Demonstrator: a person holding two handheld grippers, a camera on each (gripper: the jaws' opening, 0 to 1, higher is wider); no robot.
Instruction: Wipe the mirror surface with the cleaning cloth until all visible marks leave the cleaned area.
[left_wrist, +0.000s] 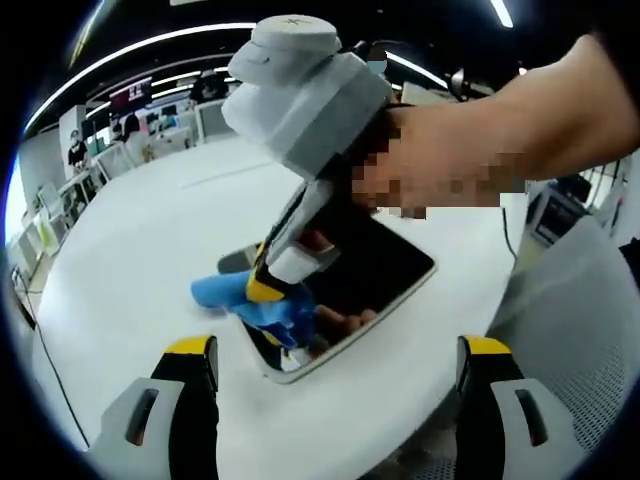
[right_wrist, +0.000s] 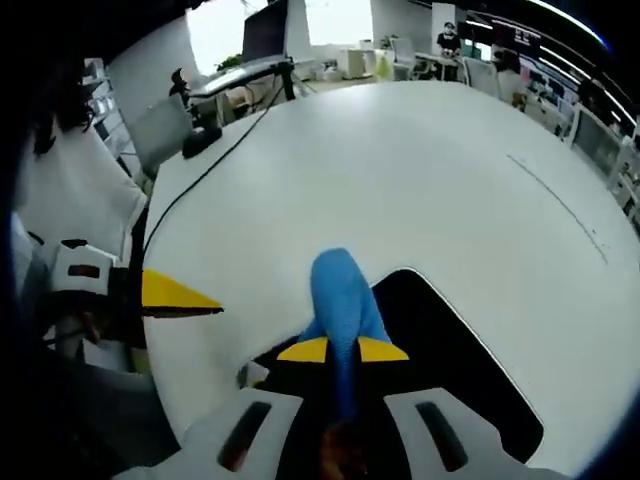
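The right gripper (right_wrist: 342, 350) pinches a blue cloth (right_wrist: 341, 300) between closed yellow-tipped jaws, pressing it onto a dark mirror (right_wrist: 450, 350) lying flat on a round white table (right_wrist: 420, 180). In the left gripper view, the left gripper (left_wrist: 340, 355) hovers with jaws wide apart and empty, the mirror at 12 o'clock from its tips. A black cable (right_wrist: 215, 160) trails off the table toward 10 o'clock. Beyond lies a bright office with desks (right_wrist: 400, 65), monitors and ceiling light strips (left_wrist: 150, 45).
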